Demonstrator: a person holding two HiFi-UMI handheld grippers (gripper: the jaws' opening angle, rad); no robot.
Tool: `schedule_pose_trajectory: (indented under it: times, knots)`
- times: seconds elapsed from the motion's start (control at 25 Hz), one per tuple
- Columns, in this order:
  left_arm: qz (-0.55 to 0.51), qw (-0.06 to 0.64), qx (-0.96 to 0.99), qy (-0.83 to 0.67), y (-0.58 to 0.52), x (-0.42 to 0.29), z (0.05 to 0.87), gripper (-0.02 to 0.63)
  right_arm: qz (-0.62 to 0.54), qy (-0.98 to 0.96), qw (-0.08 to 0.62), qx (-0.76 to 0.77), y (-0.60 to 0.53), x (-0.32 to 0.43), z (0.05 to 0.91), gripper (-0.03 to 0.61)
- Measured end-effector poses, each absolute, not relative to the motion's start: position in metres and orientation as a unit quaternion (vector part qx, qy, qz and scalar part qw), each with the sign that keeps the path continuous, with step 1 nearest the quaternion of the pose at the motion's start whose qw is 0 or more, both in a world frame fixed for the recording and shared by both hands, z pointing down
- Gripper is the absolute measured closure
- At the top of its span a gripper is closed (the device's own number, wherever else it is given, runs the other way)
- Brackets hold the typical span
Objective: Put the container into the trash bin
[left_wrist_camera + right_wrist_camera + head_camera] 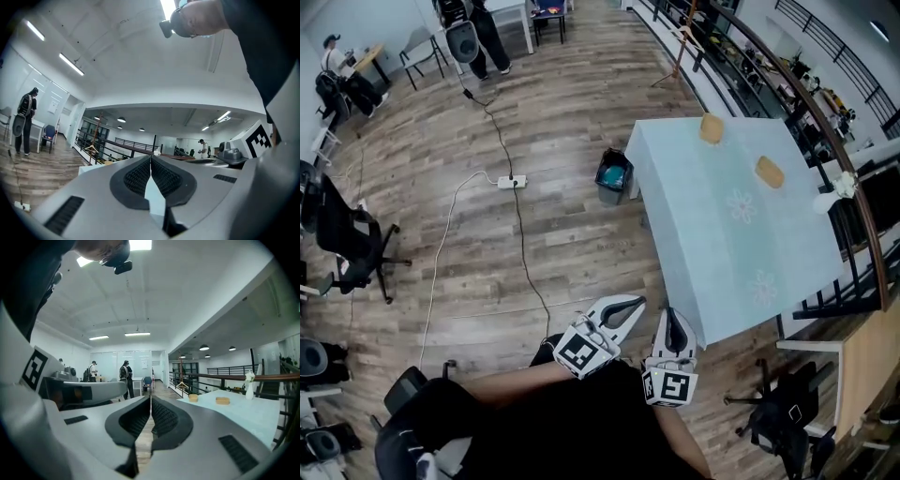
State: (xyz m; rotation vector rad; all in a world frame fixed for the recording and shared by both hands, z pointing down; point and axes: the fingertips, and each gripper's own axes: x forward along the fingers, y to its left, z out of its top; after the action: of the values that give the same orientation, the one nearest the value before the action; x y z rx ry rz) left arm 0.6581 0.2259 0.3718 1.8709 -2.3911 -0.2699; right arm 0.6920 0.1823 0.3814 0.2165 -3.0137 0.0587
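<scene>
Two closed tools, left [636, 303] beside right [674, 315]

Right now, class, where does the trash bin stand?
In the head view, the trash bin stands on the wooden floor just left of the table's far-left corner, with the white power strip further left.

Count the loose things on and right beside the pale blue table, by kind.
Tan round containers, on the pale blue table: 2
White vase holding a flower, at the table's edge: 1
Dark trash bin, on the floor by the table's corner: 1
Total: 4
</scene>
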Motion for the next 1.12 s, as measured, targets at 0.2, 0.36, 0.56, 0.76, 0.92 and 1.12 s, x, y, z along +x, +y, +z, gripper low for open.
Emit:
schedule_pose_trajectory:
  times: [0.2,0.36,0.56,0.76,0.92,1.12]
  knots:
    - [-0.072,0.062,0.631,-0.77,0.264,0.612,0.377,0.598,0.033,-0.996,0.074,0.03,0.239,0.632,0.388,0.545]
    - [-0.098,0.069,0.626,-0.77,0.29,0.584,0.383,0.598,0.014,-0.996,0.087,0.014,0.267,0.604,0.392,0.545]
    - [-0.104,0.078,0.592,-0.795,0.312,0.552,0.391,0.598,0.011,-0.994,0.101,0.026,0.268,0.577,0.399,0.543]
    - [-0.088,0.08,0.572,-0.812,0.331,0.522,0.394,0.598,0.012,-0.993,0.111,0.022,0.276,0.549,0.405,0.543]
    - [-0.106,0.081,0.56,-0.818,0.335,0.503,0.401,0.6,0.024,-0.994,0.105,-0.001,0.277,0.521,0.413,0.543]
    - [-0.105,0.068,0.546,-0.828,0.325,0.468,0.399,0.6,0.043,-0.993,0.107,-0.014,0.26,0.486,0.424,0.543]
